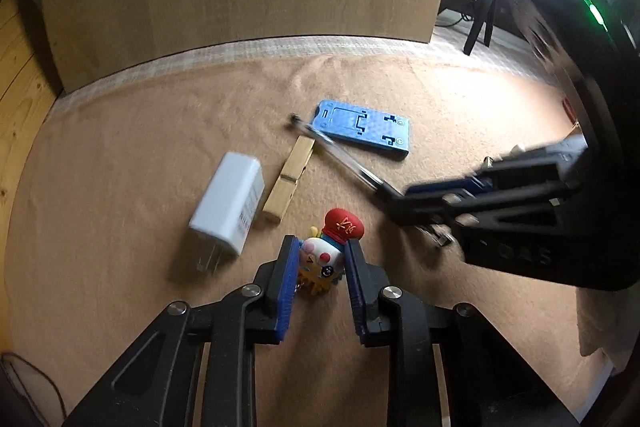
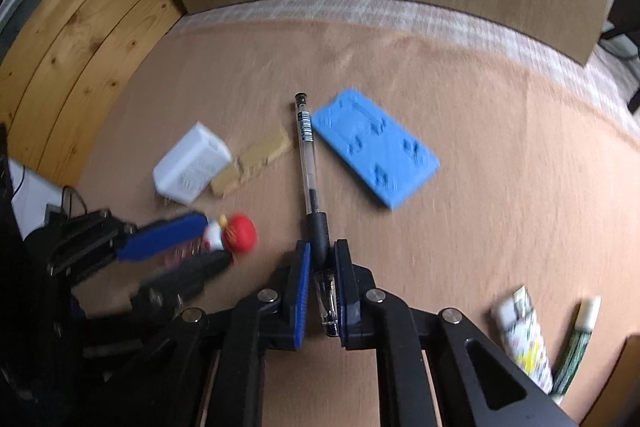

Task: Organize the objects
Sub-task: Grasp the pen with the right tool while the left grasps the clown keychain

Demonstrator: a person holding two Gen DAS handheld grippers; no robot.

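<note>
Left tool (image 1: pixel 320 259) brackets the toy figurine (image 1: pixel 326 253) on the desk (image 1: pixel 120 147); pad contact cannot be confirmed. The figurine's lower body is hidden. Right tool (image 2: pixel 321 259) is clamped on the pen (image 2: pixel 308 163), concealing its grip section; two blurred packets (image 2: pixel 520 339) lie far right, unidentifiable.

matt fuzzy tan cloth (image 1: pixel 160 115), clear glossy plastic pen (image 2: pixel 307 155), bare wooden clothespin (image 1: pixel 289 179)
</note>
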